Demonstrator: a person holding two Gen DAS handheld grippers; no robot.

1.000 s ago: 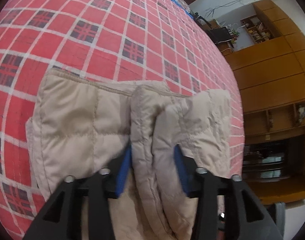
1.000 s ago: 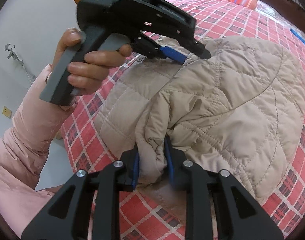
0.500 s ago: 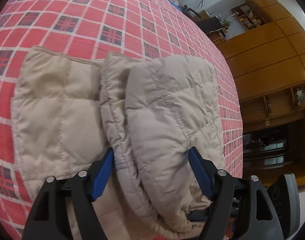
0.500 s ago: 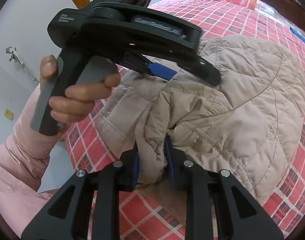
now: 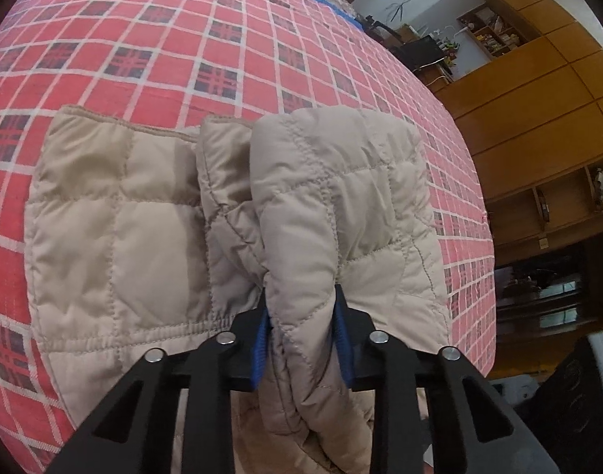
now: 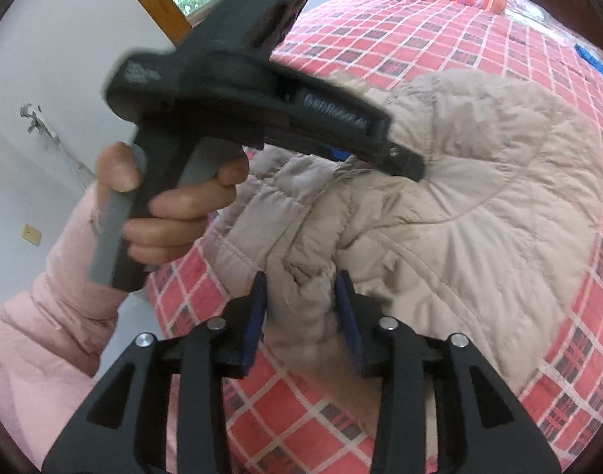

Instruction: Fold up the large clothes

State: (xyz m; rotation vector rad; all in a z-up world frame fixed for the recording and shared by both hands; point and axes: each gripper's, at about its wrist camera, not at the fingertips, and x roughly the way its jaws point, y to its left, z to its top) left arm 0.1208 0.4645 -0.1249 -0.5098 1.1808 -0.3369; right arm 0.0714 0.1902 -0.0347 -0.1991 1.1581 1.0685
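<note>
Both hand-held grippers worked the beige quilted puffer jacket (image 5: 143, 229), which lay bunched on the red plaid bedspread (image 5: 183, 39). In the left wrist view, the left gripper (image 5: 301, 339) had its blue pads closed onto a thick fold of padded fabric, which bulged up between them. In the right wrist view, the right gripper (image 6: 301, 316) had its jaws partly apart, with a crumpled ridge of jacket (image 6: 479, 197) sitting between the blue pads; whether the pads actually pressed it could not be told through the motion blur. Across the bed (image 6: 400, 47), the person's hand (image 6: 171, 205) in a pink sleeve (image 6: 44, 335) squeezed the other gripper's grey handle, its nose resting on the jacket.

The fold looked only partly made. The slippery, puffy padding could spring back or slide out of a loose grasp, and a pull by one side alone would likely drag the heap askew rather than lay it flat. The jacket also lay close to the bed's near edge, so a hard tug might take it over
</note>
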